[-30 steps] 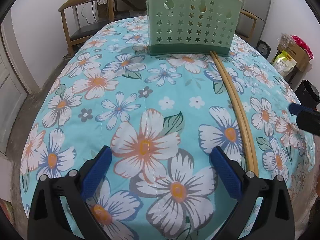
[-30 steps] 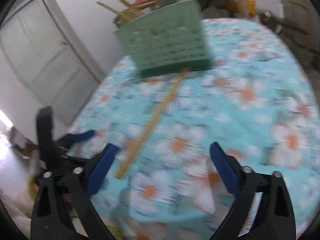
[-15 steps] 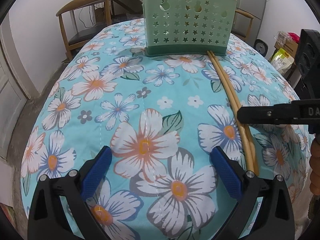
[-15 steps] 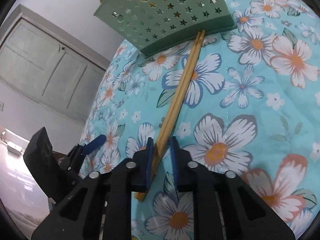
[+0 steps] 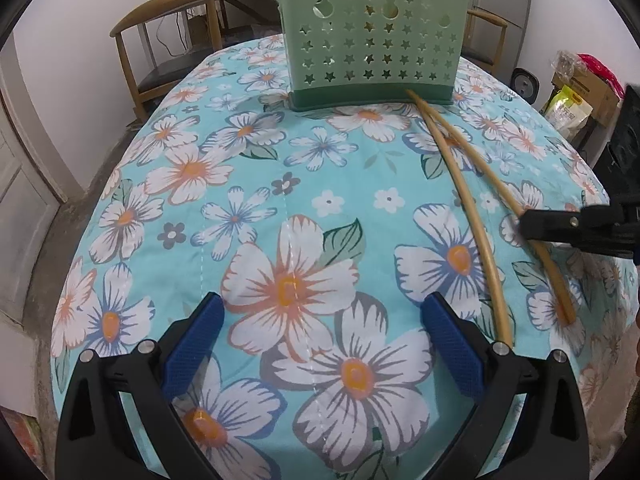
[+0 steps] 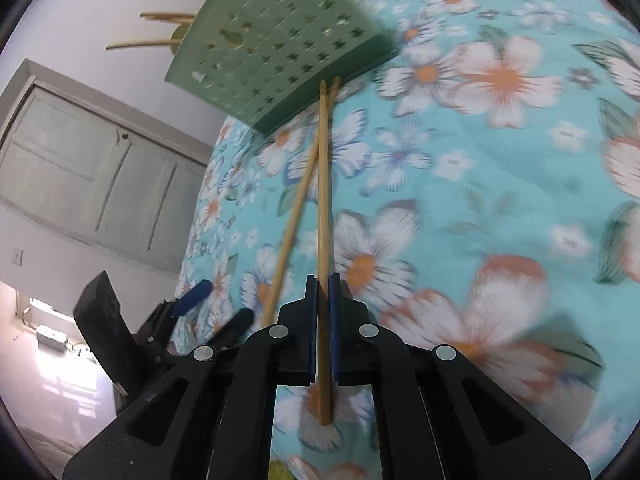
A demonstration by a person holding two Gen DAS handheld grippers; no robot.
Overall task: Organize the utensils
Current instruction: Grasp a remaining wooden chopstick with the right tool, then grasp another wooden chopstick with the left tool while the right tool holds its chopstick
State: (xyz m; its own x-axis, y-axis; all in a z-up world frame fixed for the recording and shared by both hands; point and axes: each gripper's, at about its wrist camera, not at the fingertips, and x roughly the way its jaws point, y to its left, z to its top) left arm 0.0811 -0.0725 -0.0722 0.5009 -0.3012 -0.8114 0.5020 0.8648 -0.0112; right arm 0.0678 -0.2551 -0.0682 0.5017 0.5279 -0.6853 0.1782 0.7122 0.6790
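A green utensil holder (image 5: 374, 42) with star holes stands at the far end of the flowered table; several chopsticks stick out of it (image 6: 160, 16). Two wooden chopsticks run from its base toward me. My right gripper (image 6: 323, 280) is shut on one chopstick (image 6: 323, 184), raised at my end; it shows from the side in the left wrist view (image 5: 528, 226). The other chopstick (image 5: 476, 224) (image 6: 294, 216) lies on the cloth. My left gripper (image 5: 322, 322) is open and empty over the near table, left of the chopsticks.
The table wears a turquoise flowered cloth (image 5: 280, 208). Wooden chairs (image 5: 168, 40) stand behind it at the left and right. Bags and boxes (image 5: 580, 92) sit on the floor at the right. A grey door (image 6: 100, 184) is on the left wall.
My right gripper came in over the chopsticks, shut on one and lifted its near end, so the pair now splay apart. My left gripper stayed open and barely moved.
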